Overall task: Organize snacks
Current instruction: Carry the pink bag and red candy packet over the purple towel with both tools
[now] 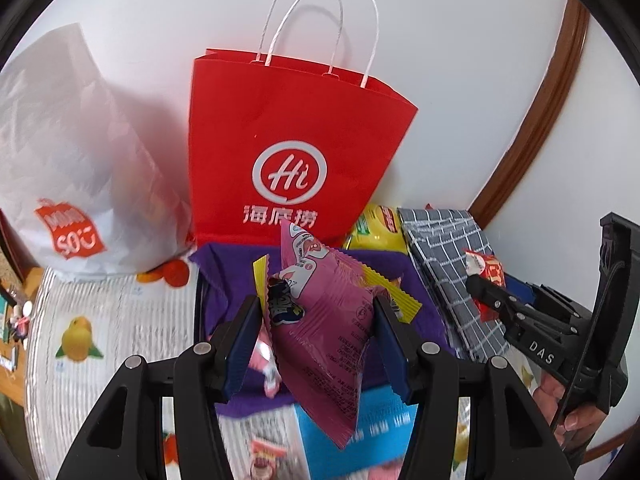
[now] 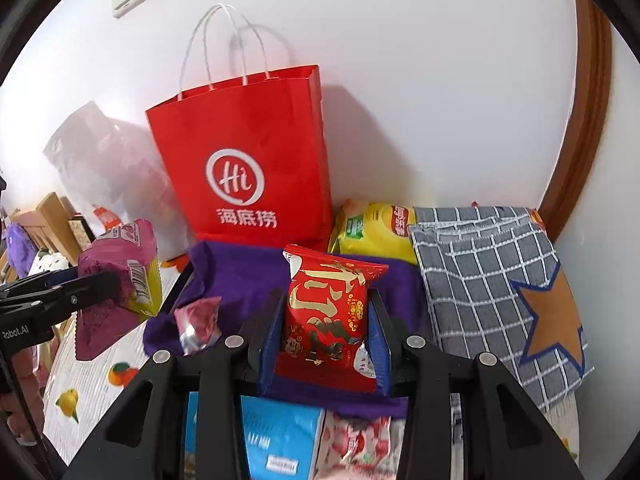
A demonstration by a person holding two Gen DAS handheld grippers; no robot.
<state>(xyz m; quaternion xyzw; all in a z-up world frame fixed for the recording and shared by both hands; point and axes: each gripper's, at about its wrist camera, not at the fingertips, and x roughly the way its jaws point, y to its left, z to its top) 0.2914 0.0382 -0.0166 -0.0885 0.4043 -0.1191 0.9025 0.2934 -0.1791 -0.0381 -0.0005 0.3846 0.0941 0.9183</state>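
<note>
My left gripper (image 1: pixel 316 308) is shut on a pink snack packet (image 1: pixel 320 340) with yellow crimped edges, held upright over a purple cloth (image 1: pixel 224 272). My right gripper (image 2: pixel 326 300) is shut on a red packet (image 2: pixel 324 320) with gold characters, also above the purple cloth (image 2: pixel 236 276). Each view shows the other tool: the right gripper (image 1: pixel 480 292) with its red packet (image 1: pixel 486 270) at the right, the left gripper (image 2: pixel 108 280) with its pink packet (image 2: pixel 116 264) at the left. A red paper bag (image 1: pixel 288 132) with white handles stands against the wall behind both.
A white plastic bag (image 1: pixel 68 160) stands left of the red bag. A yellow chip bag (image 2: pixel 372 232) and a grey checked cloth bag (image 2: pixel 488 280) lie to the right. A small pink-silver packet (image 2: pixel 198 324) lies on the purple cloth; a blue packet (image 2: pixel 280 432) and a pink-white one (image 2: pixel 356 440) lie nearer.
</note>
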